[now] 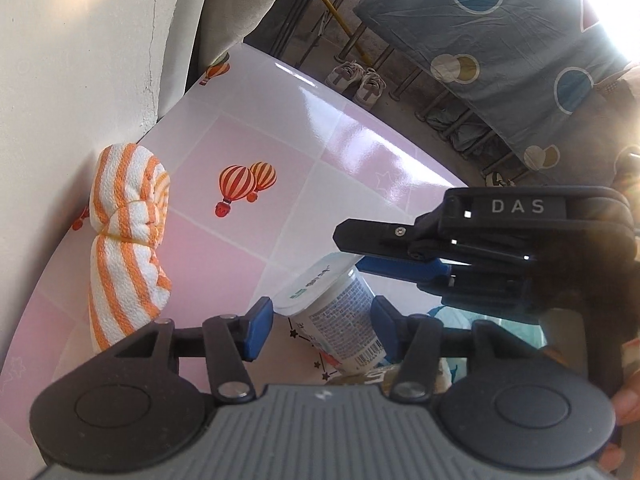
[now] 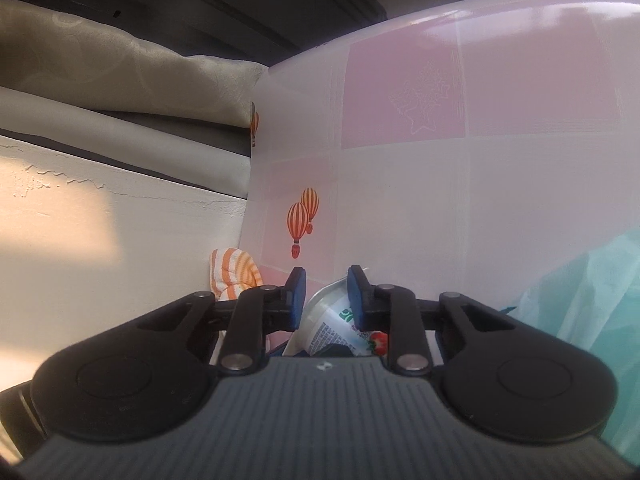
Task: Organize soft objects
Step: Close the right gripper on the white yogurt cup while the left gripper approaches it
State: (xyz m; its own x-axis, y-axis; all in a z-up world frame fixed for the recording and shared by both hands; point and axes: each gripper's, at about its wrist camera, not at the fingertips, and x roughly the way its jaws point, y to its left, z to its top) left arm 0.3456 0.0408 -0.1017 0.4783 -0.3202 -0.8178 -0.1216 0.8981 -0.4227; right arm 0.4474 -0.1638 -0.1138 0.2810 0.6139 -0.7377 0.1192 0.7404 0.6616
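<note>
A white yogurt cup (image 1: pixel 340 312) with printed label lies tilted on the pink-and-white checked tabletop (image 1: pixel 280 128). My left gripper (image 1: pixel 320 322) is open with its blue pads on either side of the cup. My right gripper (image 1: pixel 348 254) reaches in from the right at the cup's rim. In the right wrist view the right gripper (image 2: pixel 326 300) is shut on the cup's rim (image 2: pixel 340 312). An orange-and-white striped rolled towel (image 1: pixel 128 240), tied in the middle, lies by the wall at the left; it also shows in the right wrist view (image 2: pixel 234 272).
A cream wall (image 1: pixel 80 60) borders the table on the left. A translucent teal bag (image 2: pixel 580 320) sits at the right. Beyond the table's far edge are shoes (image 1: pixel 356 80) on the floor and a blue patterned sheet (image 1: pixel 520 40) over a frame.
</note>
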